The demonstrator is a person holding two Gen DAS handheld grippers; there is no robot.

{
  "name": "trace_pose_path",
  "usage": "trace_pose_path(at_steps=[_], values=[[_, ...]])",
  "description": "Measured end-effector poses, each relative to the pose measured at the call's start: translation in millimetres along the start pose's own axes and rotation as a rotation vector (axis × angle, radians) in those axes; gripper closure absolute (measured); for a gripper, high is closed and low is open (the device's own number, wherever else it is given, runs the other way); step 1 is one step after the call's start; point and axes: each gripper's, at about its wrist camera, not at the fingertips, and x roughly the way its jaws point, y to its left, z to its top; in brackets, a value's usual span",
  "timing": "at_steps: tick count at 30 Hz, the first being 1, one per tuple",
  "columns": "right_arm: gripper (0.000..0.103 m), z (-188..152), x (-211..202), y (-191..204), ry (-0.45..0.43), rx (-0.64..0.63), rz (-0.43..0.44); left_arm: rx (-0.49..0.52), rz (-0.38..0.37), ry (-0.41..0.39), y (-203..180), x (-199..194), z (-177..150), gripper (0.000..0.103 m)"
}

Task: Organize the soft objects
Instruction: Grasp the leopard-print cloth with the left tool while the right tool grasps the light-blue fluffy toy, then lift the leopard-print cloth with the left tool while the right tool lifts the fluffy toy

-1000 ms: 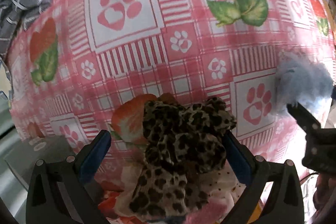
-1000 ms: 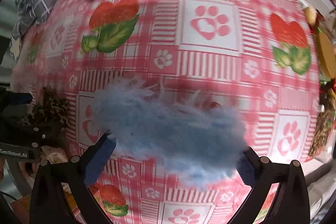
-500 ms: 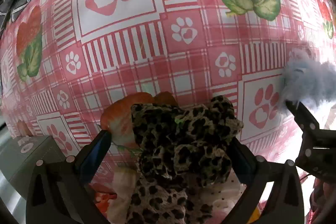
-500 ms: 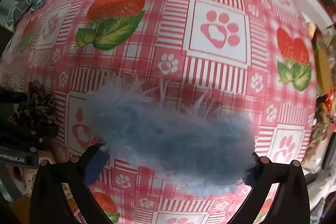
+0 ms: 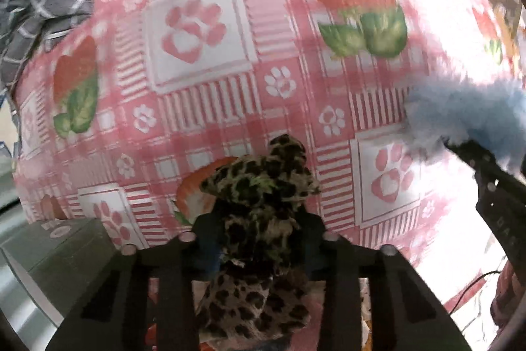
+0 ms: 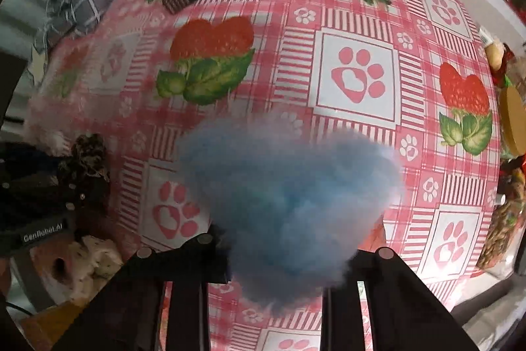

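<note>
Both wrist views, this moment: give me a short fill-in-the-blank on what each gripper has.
1. The left gripper has its jaws closing on a ____-print scrunchie.
2. The right gripper is shut on a fluffy ____ scrunchie.
3. The tablecloth shows strawberries and ____ prints.

Missing words: leopard; blue; paw

The left hand-held gripper (image 5: pixel 259 239) was matte black plastic, two broad angular fingers with long slots and round silver screw heads along the upper edges, with dark blue pads barely visible inside. The right hand-held gripper (image 6: pixel 282 255) looked the same: black slotted fingers, silver screws. The left one's side carried a white "GenRobot.AI" marking.
</note>
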Motion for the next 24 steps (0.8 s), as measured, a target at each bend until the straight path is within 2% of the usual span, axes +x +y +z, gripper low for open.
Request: trace_pose_path(at_steps=[9,13,17,19,20,21,24], values=[[0.076,5.2,-28.3,-19.3,-0.045,0.113,0.109,-0.152,-0.008,-0.168,42.0,-51.7,-10.3,0.068],[0.076,6.8,-35.8,-20.9,-0.047,0.114,0.106,-0.174,-0.001,-0.216,54.4,-68.9,-23.7,0.069],[0.075,-8.7,-36.5,-29.5,0.002,0.116,0.103,-0.180,-0.002,-0.246,63.8,-78.9,-37.7,0.070],[0.061,-12.2,-32.5,-34.4,0.014,0.117,0.067,-0.179,-0.006,-0.253,68.4,-80.4,-44.0,0.070],[0.040,-14.6,-34.0,-36.6,0.008,0.115,0.044,-0.179,-0.008,-0.253,65.7,-81.1,-46.5,0.070],[0.026,-16.2,-36.5,-39.0,-0.005,0.114,0.020,-0.179,-0.012,-0.249,66.3,-76.9,-45.6,0.070],[0.025,-10.1,-41.9,-37.4,-0.041,0.061,-0.029,-0.190,-0.023,-0.234,70.2,-70.6,-45.2,0.070]])
